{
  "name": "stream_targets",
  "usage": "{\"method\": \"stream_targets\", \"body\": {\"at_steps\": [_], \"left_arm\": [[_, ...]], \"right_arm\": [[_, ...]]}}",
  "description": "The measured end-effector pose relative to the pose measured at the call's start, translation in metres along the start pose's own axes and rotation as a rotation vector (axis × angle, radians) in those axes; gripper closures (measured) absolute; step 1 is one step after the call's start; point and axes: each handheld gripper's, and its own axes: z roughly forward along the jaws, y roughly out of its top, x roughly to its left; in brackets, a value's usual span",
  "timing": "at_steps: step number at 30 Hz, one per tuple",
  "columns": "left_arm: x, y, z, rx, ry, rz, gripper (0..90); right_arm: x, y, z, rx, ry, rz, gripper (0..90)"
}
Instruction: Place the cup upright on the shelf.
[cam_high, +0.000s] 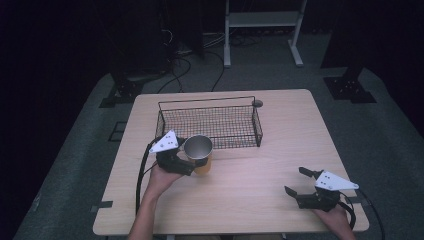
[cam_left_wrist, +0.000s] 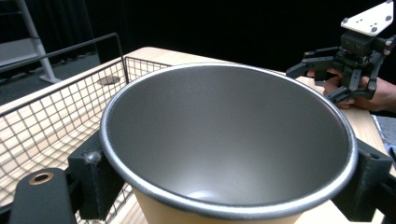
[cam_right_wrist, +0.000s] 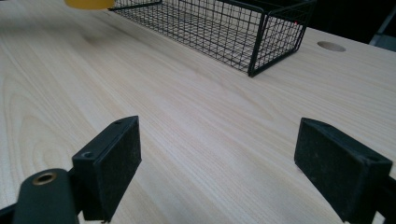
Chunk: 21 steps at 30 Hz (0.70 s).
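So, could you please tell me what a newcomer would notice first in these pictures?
Probably the metal-lined cup, gripped by the left claw just in front of the black wire basket at the table's middle. The right claw stands open near the table's front right corner, holding nothing.

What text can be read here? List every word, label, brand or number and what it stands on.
None: no readable text in any view.
The cup, metal inside and yellow outside, held in the left gripper: no print on what shows.
The black wire basket: no label.
The wooden table: bare grain.
The grey plate on the right gripper: small holes, no writing.
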Motion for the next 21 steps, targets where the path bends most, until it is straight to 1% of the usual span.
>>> {"method": "stream_targets", "body": {"at_steps": [3, 5, 8, 10, 14, 21], "left_arm": [[0.004, 0.007, 0.003, 0.002, -0.015, -0.001, 12.8], [0.008, 0.012, 0.005, -0.002, -0.017, -0.001, 12.7], [0.014, 0.019, 0.008, -0.012, -0.027, -0.007, 12.7], [0.019, 0.025, 0.011, -0.009, -0.033, -0.01, 12.7], [0.03, 0.035, 0.014, -0.019, -0.036, -0.016, 12.8], [0.05, 0.05, 0.021, -0.015, -0.035, -0.028, 12.7]], "right_arm": [[0.0, 0.0, 0.0, 0.0, 0.0, 0.0, 13.7], [0.0, 0.0, 0.0, 0.0, 0.001, 0.001, 13.7], [0.0, 0.0, 0.0, 0.0, 0.001, 0.002, 13.7], [0.0, 0.0, 0.0, -0.001, 0.002, 0.001, 13.8], [0.0, 0.0, 0.0, -0.002, 0.002, 0.002, 13.7], [-0.001, 0.0, 0.0, -0.003, 0.002, 0.001, 13.7]]}}
